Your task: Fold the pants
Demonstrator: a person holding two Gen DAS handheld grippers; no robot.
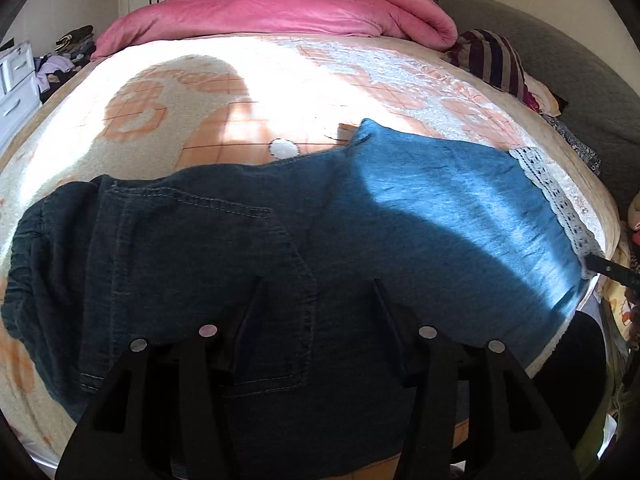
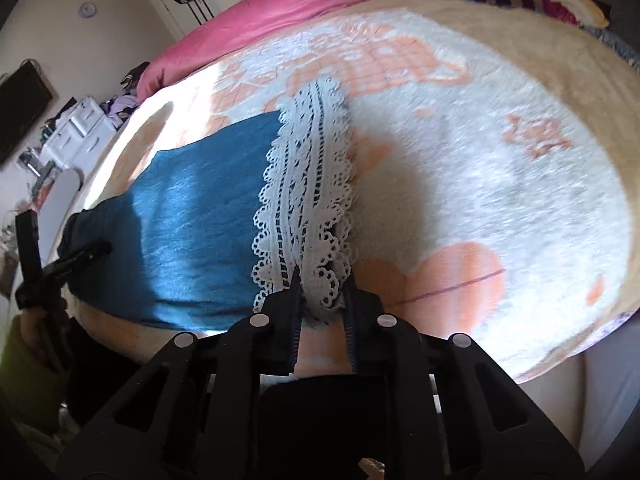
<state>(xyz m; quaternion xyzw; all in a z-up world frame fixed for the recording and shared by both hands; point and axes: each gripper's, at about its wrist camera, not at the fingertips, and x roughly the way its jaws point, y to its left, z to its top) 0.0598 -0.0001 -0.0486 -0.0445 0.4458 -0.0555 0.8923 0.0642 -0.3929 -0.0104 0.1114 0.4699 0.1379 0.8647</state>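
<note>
Blue denim pants (image 1: 320,232) lie flat across the near part of the bed, waistband at the left, white lace hem (image 1: 556,196) at the right. My left gripper (image 1: 318,284) hangs open just above the seat of the pants, holding nothing. My right gripper (image 2: 322,276) is at the lace hem (image 2: 308,184), its fingers on either side of the near lace corner with lace between them; the jaws stand partly apart. The right gripper's finger also shows in the left wrist view (image 1: 608,268) at the hem's near corner. The left gripper shows in the right wrist view (image 2: 80,256).
The bed (image 1: 240,92) carries a cream and orange fleece blanket. A rolled pink quilt (image 1: 280,12) lies at its far side, striped pillows (image 1: 492,56) and a grey headboard (image 1: 560,48) to the right. White drawers (image 1: 16,88) with clothes stand at the left.
</note>
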